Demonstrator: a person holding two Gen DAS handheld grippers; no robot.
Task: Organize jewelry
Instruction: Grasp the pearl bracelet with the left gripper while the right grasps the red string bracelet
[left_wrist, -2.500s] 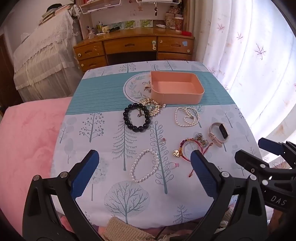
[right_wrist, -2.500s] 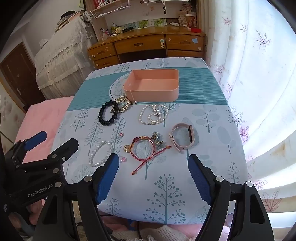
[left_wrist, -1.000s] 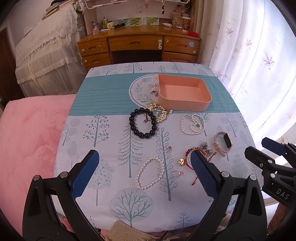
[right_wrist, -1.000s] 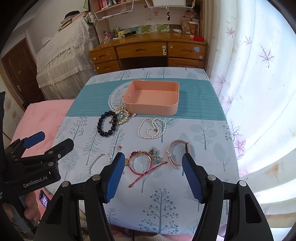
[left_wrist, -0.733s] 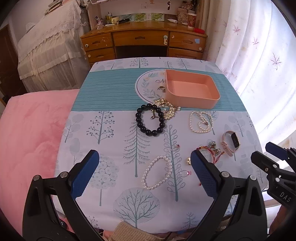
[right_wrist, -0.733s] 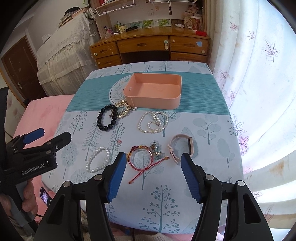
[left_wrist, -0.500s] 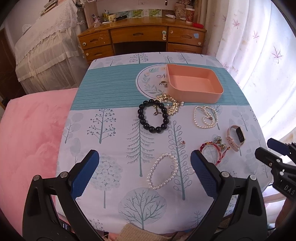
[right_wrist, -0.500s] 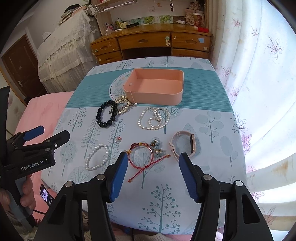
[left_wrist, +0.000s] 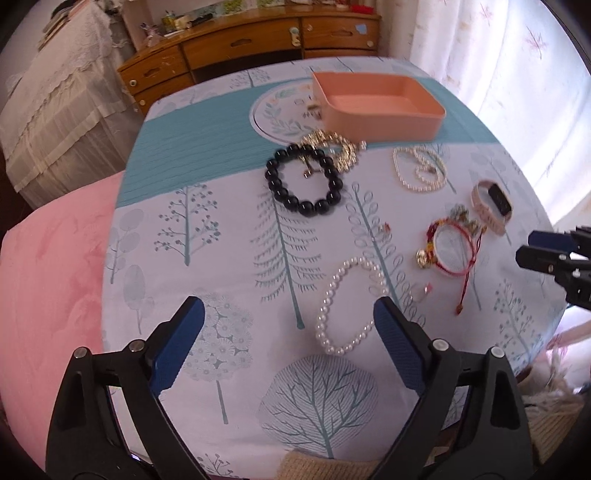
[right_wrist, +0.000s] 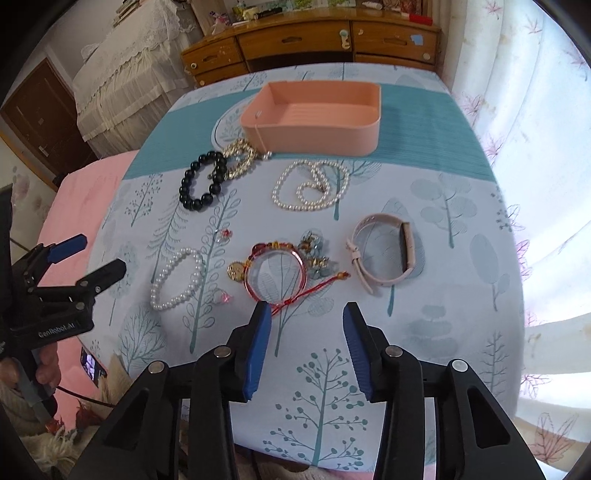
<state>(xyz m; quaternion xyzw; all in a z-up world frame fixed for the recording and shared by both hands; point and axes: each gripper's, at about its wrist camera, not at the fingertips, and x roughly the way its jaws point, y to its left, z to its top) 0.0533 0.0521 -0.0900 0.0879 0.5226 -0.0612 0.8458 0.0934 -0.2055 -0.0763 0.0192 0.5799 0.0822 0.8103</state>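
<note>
Table (right_wrist: 443, 325): covered in a pale cloth printed with trees and a teal band; all the jewelry lies on it.
Tray (right_wrist: 317, 136): pink, rectangular, at the far side, well beyond both tools.
Left gripper (left_wrist: 288, 328): jaws wide and just closing slightly, nothing between them; it hovers over the white pearl bracelet (left_wrist: 347, 306), whose loop lies just past the right blue pad.
Right gripper (right_wrist: 306, 332): jaws half-closed and just narrowing, gripping nothing; the red cord bracelet (right_wrist: 277, 275) with a gold charm lies just beyond the tips.
Pink watch band (right_wrist: 384, 254): right of the red bracelet.
Black bead bracelet (right_wrist: 203, 181): near the tray.
</note>
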